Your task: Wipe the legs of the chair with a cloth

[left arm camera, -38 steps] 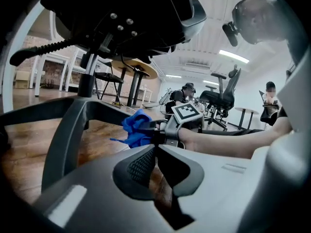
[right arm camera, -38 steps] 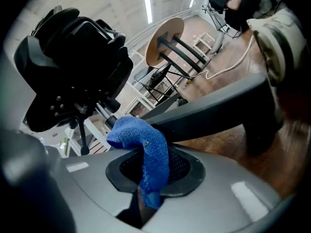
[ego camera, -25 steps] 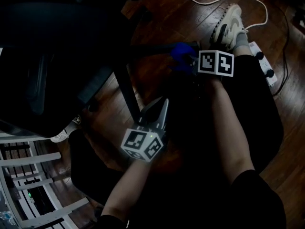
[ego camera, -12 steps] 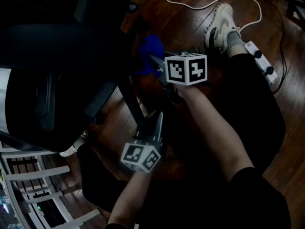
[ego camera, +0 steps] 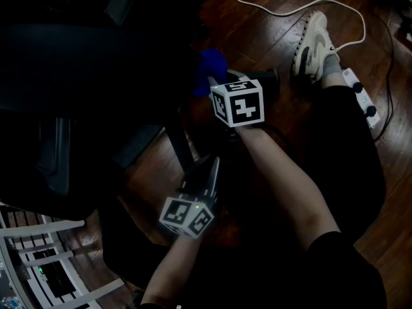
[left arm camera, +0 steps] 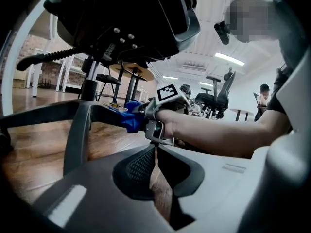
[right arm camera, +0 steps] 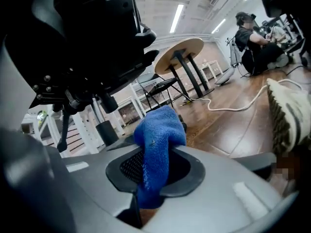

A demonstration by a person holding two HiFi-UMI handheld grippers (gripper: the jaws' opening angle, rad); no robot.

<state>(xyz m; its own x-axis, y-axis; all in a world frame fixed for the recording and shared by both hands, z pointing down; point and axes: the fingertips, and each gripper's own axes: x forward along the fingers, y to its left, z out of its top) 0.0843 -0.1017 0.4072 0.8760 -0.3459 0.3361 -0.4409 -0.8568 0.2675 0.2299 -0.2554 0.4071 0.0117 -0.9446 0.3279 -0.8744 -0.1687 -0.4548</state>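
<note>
Dark wooden floor [ego camera: 257, 37] in an open office, with more chairs and tables way off in the back. The head view is super murky under the seat, so I'm mostly going off the gripper views.

The right gripper [ego camera: 222, 87] is clamped on a fold of the blue terry cloth [right arm camera: 155, 149]. The bunched end sticks out past the jaws and looks pressed on a grey plastic chair leg [left arm camera: 73, 130] close to the hub, under the black office chair [ego camera: 77, 76]. The left gripper [left arm camera: 155, 152] is closed on nothing, hanging low on the near side next to another leg.

Stuff I'm worried about:
- Only a pinch of cloth is in the jaws. Drag it hard along the leg and I reckon it pulls out or rolls up, and then I'm scraping plastic on plastic.
- Nothing is bracing the chair. Push sideways and the base will probably swivel or roll away.
- It's tight up there. Lift the right gripper too much and it clips the levers under the seat.
- The white cable [ego camera: 283, 10] and the white power strip [ego camera: 362, 98] are on the floor far right, so a shoved chair could snag them.
</note>
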